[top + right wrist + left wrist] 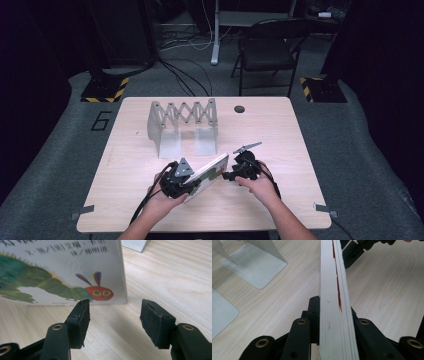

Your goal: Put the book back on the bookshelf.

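A white picture book (207,175) with a green caterpillar on its cover (62,270) is held tilted on edge near the table's front middle. My left gripper (191,186) is shut on its lower end. In the left gripper view the book's page edge (332,277) runs straight up between the jaws of that gripper (334,307). My right gripper (228,176) stands open just right of the book, apart from it. In the right gripper view its pads (115,315) gape before the cover's lower right corner, with bare table between them.
A grey metal expanding book rack (182,125) stands behind the book, its flat base plates (254,267) on the wooden table (280,140). A round cable hole (239,108) lies at the back. A folding chair (270,50) stands beyond the table.
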`<act>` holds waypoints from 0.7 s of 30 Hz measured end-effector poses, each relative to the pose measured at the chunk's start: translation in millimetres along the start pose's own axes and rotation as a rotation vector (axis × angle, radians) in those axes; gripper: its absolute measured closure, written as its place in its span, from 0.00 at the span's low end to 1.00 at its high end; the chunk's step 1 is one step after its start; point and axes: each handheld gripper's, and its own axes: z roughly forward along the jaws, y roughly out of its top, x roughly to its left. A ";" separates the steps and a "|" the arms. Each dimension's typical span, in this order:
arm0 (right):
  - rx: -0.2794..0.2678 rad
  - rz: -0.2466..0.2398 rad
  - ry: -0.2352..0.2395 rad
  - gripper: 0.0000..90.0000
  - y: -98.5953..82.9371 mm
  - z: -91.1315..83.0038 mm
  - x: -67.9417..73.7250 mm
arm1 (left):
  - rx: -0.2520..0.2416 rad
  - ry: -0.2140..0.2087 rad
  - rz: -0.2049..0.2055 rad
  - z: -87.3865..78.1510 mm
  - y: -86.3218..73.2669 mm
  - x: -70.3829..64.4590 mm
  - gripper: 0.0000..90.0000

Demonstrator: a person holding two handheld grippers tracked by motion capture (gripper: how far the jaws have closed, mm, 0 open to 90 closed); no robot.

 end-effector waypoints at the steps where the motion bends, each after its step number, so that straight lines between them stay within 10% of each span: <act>1: 0.005 0.009 -0.001 0.45 -0.1 -0.3 0.4 | -0.003 0.005 0.001 -0.6 -0.4 1.1 0.84; 21: 0.012 0.026 -0.002 0.45 -3.0 2.0 -6.7 | -0.052 0.074 -0.072 -25.1 -9.0 26.4 0.84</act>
